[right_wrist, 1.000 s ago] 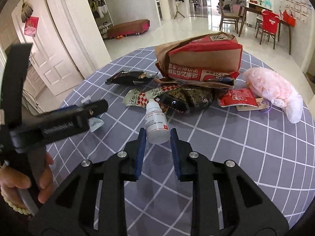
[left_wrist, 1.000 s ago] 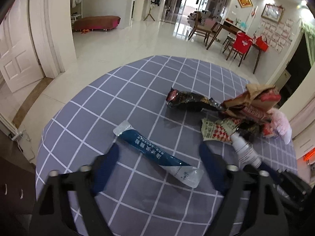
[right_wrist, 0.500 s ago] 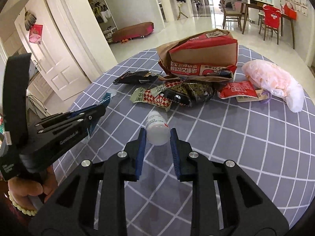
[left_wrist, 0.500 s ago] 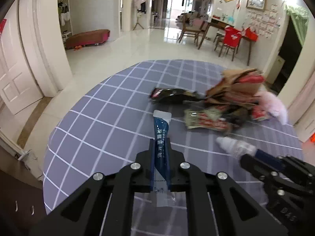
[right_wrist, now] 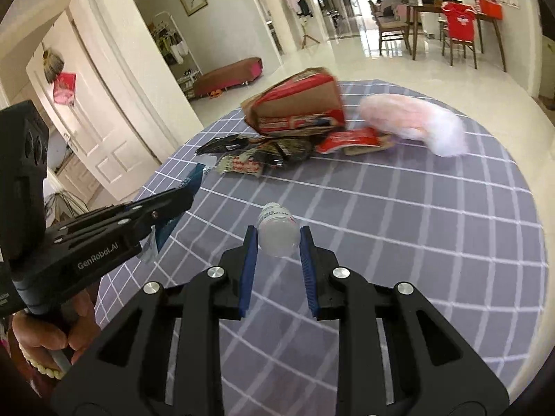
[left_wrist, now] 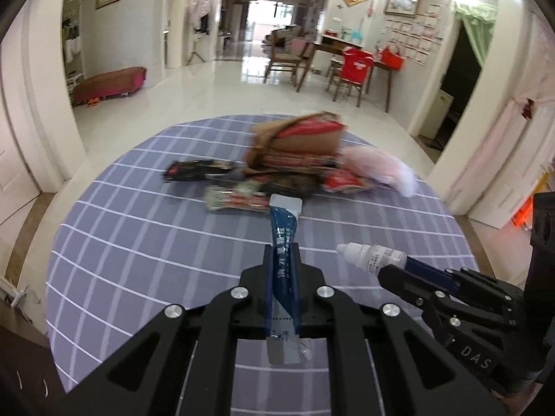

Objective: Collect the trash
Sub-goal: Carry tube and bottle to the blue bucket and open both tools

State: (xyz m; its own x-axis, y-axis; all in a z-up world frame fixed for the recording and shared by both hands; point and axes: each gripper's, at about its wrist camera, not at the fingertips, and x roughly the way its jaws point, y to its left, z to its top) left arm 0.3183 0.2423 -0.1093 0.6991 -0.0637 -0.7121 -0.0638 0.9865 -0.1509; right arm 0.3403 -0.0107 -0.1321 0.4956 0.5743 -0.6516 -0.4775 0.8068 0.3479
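On my left camera, centre frame, a slim blue sachet [left_wrist: 283, 239] with a clear sealed end stands nearly upright, clamped in my left tongs [left_wrist: 281, 260] above the checked surface [left_wrist: 138, 228]. At lower right, my right tongs [left_wrist: 399, 270] squeeze a small white bottle [left_wrist: 371, 254], nozzle pointing left. Both tongs tilt downward, wrappers [left_wrist: 298, 170] heaped beyond.

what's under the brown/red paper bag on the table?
The paper bag lies on a pile of wrappers: a dark snack bag and a red packet stick out from its near edge. Anything further beneath is covered.
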